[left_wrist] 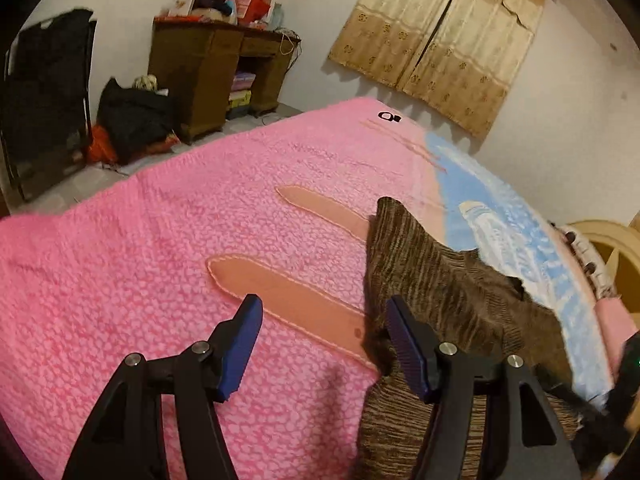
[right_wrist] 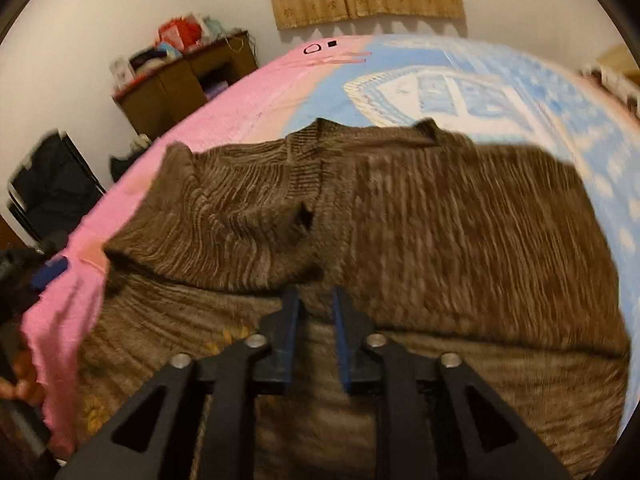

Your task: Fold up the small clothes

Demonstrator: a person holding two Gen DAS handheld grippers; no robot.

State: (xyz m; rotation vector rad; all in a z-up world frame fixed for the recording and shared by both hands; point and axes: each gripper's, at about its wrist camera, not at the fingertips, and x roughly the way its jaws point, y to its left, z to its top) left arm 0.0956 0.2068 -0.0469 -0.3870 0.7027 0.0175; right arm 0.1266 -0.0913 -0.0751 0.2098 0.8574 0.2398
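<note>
We saw a brown knitted sweater (right_wrist: 460, 224) lying on the bed's pink and blue blanket (left_wrist: 120, 280), near the bed's close edge. It straddled the line where the pink part meets the blue. Its ribbed neckline pointed toward the far wall, and its left sleeve (right_wrist: 224, 224) was folded in over the body.

Our left gripper (left_wrist: 324, 344) hung over the pink part with its jaws wide apart and nothing between them. Its right blue pad (left_wrist: 404, 344) stood at the sweater's left border; whether it touched the knit we could not tell. The left pad (left_wrist: 240, 352) was over bare blanket, beside a peach stripe (left_wrist: 296, 304).

Our right gripper (right_wrist: 316, 336) sat low over the sweater's near middle, just under the folded sleeve. Its jaws stood close but with a narrow gap, and knit showed through that gap; we could not tell whether they pinched any cloth. That view was blurred.

Beyond the bed we saw a wooden desk (left_wrist: 208, 72) piled with clutter against the wall, a dark bag (left_wrist: 132, 120) on the floor beside it, and a beige curtain (left_wrist: 440, 40).
</note>
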